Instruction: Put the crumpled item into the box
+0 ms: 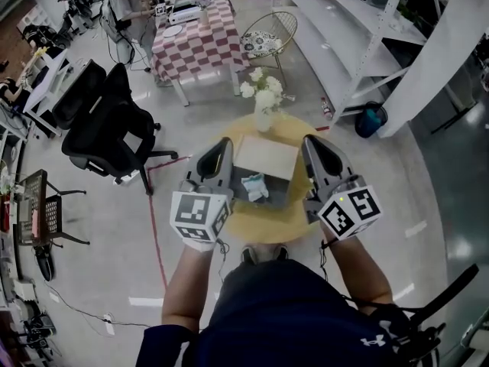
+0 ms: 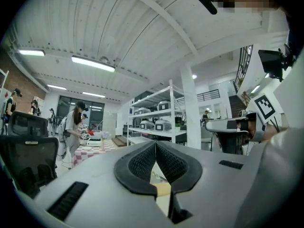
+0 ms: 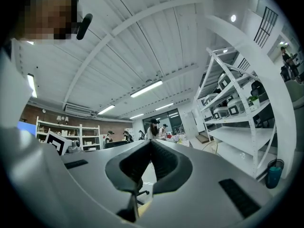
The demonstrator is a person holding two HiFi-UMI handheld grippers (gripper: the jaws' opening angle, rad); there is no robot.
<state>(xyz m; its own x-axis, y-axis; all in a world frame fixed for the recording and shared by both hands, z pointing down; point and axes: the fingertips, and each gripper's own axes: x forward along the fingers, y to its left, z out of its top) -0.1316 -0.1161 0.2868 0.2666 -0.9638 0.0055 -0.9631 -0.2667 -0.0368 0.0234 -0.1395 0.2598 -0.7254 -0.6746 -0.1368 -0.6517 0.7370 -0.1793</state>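
The left gripper (image 1: 222,147) and the right gripper (image 1: 313,144) are held level, each with its jaws pressed together on nothing. Below and between them the crumpled item (image 1: 256,186) lies inside the box (image 1: 280,193) on the round table (image 1: 267,222), clear of both. White flowers (image 1: 263,90) stand beyond.

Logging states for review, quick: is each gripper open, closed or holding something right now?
Left gripper: closed, holding nothing.
Right gripper: closed, holding nothing.
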